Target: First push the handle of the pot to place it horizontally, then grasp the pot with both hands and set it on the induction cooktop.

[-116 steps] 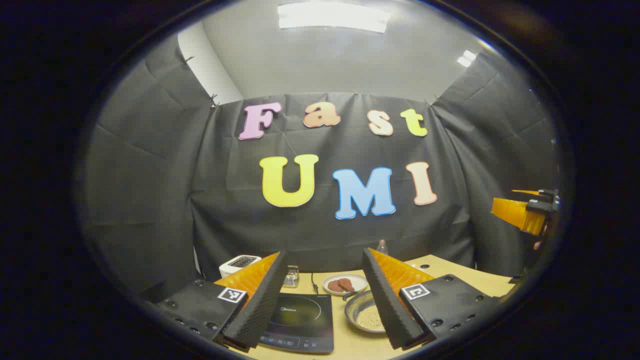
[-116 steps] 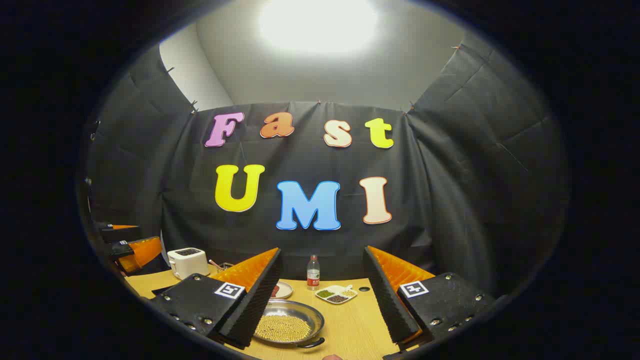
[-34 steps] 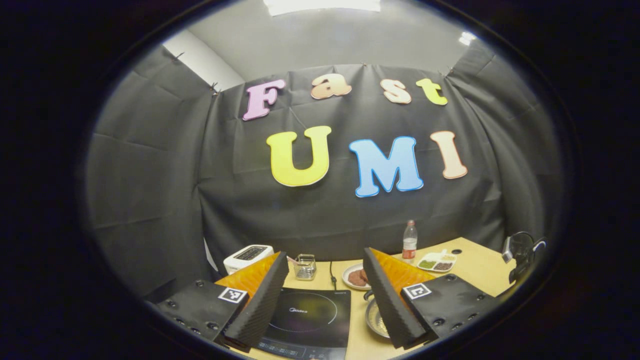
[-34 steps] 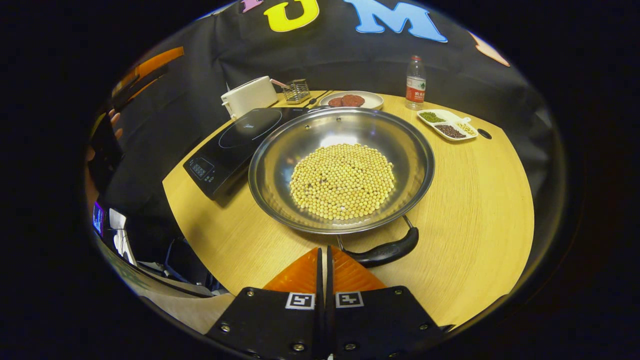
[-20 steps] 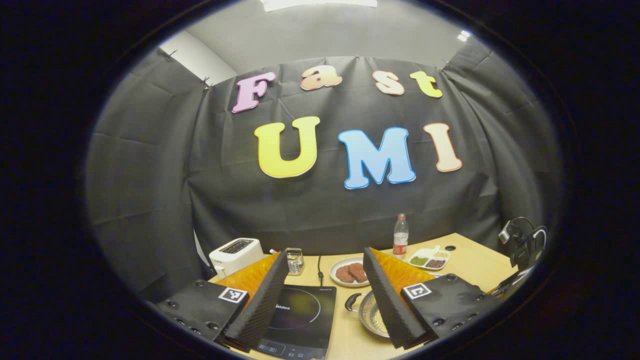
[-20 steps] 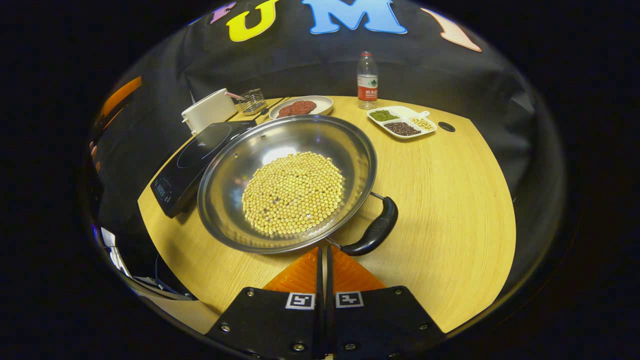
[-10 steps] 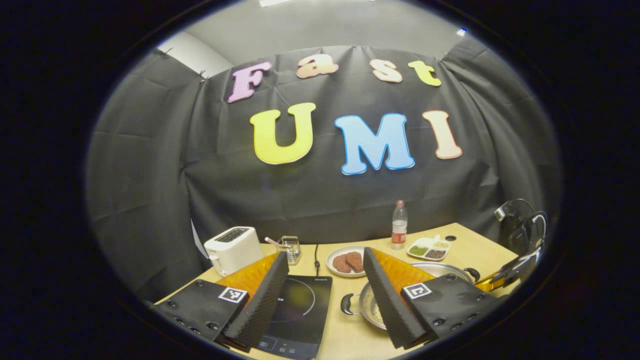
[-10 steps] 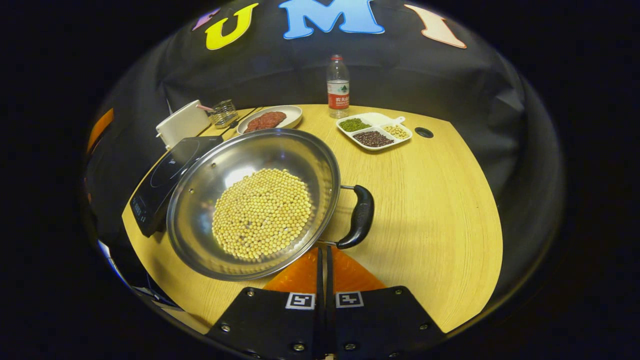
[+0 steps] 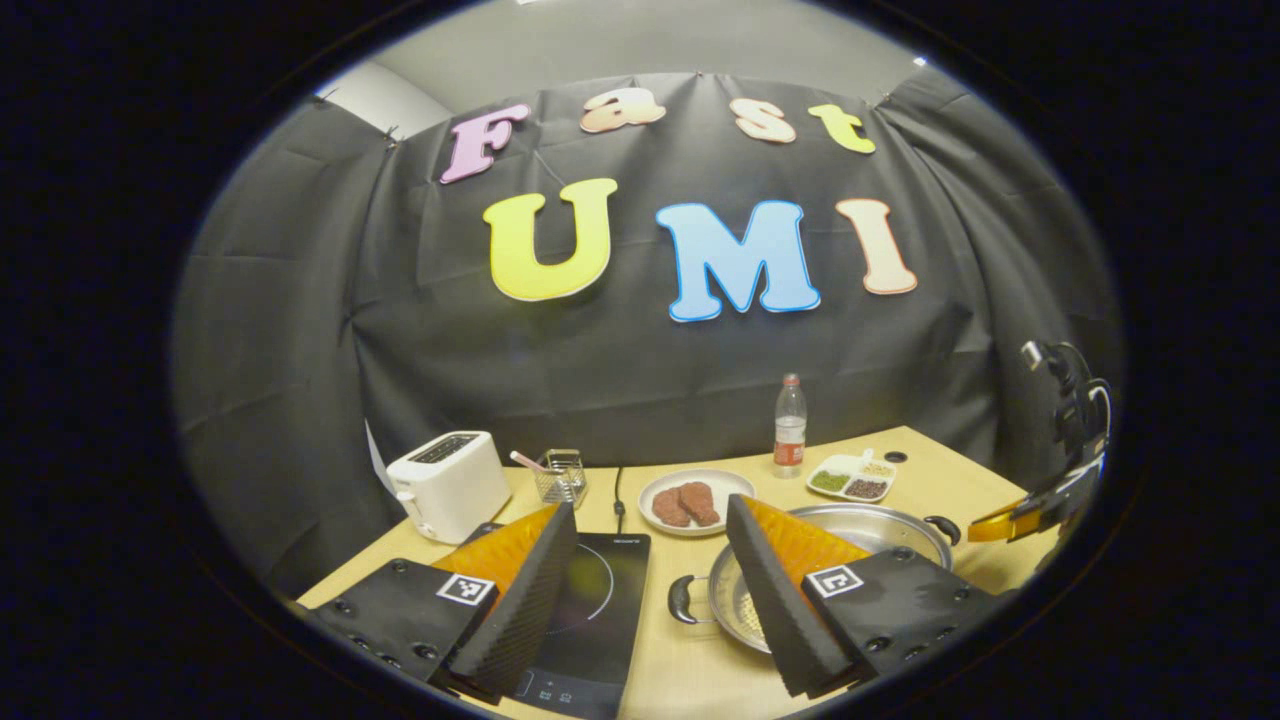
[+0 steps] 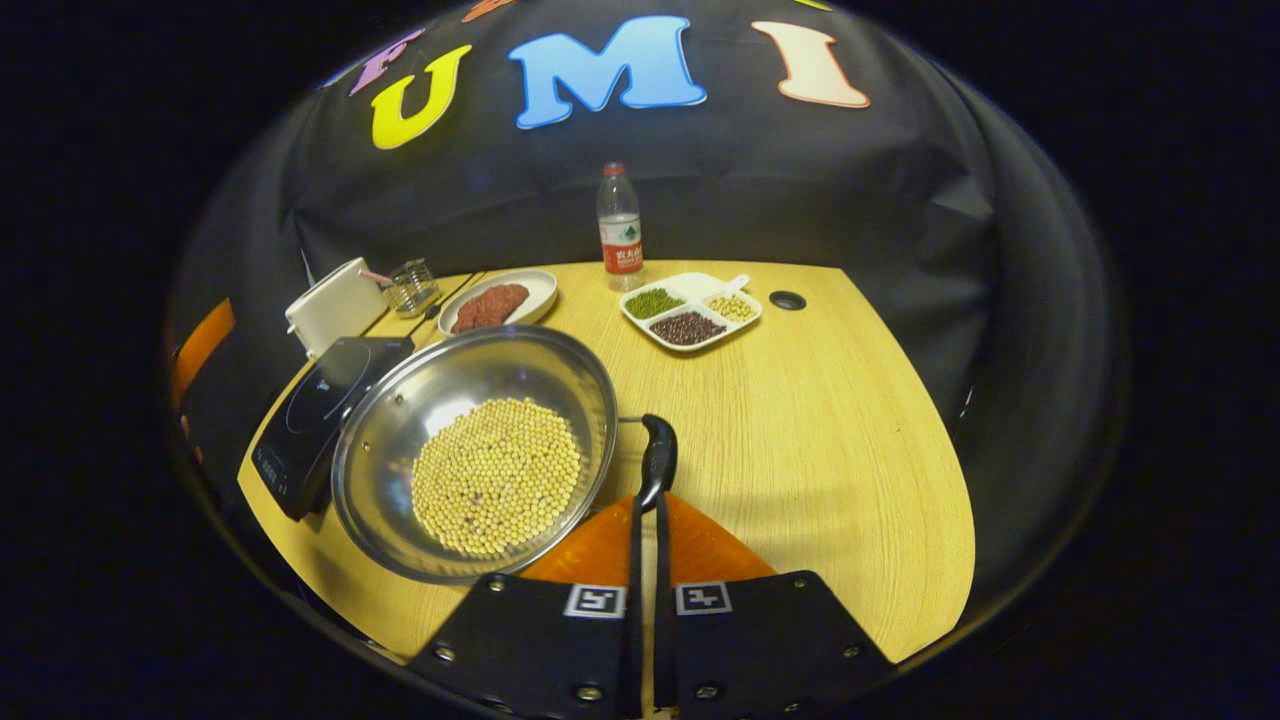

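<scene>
A steel pot [image 10: 400,420] holding yellow soybeans [image 10: 495,475] sits on the wooden table, right of the black induction cooktop [image 10: 320,405]. Its black side handle [image 10: 657,455] points to the right in the right gripper view. My right gripper [image 10: 647,500] is shut, empty, with its tips at the near end of that handle. In the left gripper view my left gripper [image 9: 650,505] stands open above the cooktop [image 9: 590,600] and the pot [image 9: 885,525]. The pot's other handle [image 9: 683,600] faces the cooktop. The right gripper [image 9: 1030,512] shows beyond the pot, at the far right.
A white toaster [image 10: 335,305], a wire holder [image 10: 410,287], a plate of meat patties [image 10: 495,300], a water bottle [image 10: 620,230] and a divided dish of beans [image 10: 690,312] line the table's back. A cable hole [image 10: 787,299] lies near the dish. The table's rounded edge runs close by on the near side.
The pot has turned on the table, its near handle swinging round to the right ahead of the shut right gripper. The left gripper view has tilted down toward the table.
</scene>
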The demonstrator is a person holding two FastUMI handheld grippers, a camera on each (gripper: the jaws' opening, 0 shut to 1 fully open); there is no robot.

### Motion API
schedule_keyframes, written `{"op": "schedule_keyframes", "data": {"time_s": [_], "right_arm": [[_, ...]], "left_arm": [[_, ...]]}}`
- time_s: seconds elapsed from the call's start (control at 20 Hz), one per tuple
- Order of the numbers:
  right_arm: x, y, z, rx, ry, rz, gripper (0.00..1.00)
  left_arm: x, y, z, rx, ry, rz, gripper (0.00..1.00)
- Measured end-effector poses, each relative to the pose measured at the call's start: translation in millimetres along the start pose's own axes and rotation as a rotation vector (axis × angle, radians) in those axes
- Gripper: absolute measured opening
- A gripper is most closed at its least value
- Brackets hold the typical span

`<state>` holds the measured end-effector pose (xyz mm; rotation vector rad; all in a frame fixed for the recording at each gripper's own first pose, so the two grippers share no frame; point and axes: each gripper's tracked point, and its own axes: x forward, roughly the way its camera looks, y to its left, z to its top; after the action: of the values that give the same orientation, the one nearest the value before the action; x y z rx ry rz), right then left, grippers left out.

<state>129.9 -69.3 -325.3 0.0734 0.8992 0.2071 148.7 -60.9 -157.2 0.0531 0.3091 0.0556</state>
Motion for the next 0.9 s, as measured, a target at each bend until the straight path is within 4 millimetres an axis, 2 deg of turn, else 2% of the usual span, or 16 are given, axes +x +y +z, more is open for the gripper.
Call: {"op": "schedule_keyframes", "data": {"time_s": [0.15, 0.2, 0.25, 0.3, 0.4, 0.45, 0.9], "right_arm": [[-3, -2, 14, 0.013, -0.066, -0.024, 0.84], [-4, -4, 15, 0.009, -0.079, -0.040, 1.00], [-4, -4, 17, 0.012, -0.086, -0.050, 1.00], [-4, -4, 20, 0.020, -0.093, -0.056, 1.00], [-2, -3, 25, 0.038, -0.110, -0.061, 1.00], [-1, -2, 25, 0.045, -0.112, -0.061, 1.00], [19, 1, 19, 0.037, -0.077, -0.062, 1.00]], "left_arm": [[10, -6, -12, -0.014, 0.026, -0.027, 1.00], [13, -8, -16, -0.017, 0.037, -0.037, 1.00], [17, -9, -21, -0.018, 0.046, -0.044, 1.00], [21, -10, -25, -0.019, 0.055, -0.050, 0.91], [28, -13, -36, -0.020, 0.077, -0.065, 0.91], [32, -14, -41, -0.022, 0.091, -0.070, 0.98], [72, -37, -115, -0.071, 0.278, -0.157, 0.98]]}}
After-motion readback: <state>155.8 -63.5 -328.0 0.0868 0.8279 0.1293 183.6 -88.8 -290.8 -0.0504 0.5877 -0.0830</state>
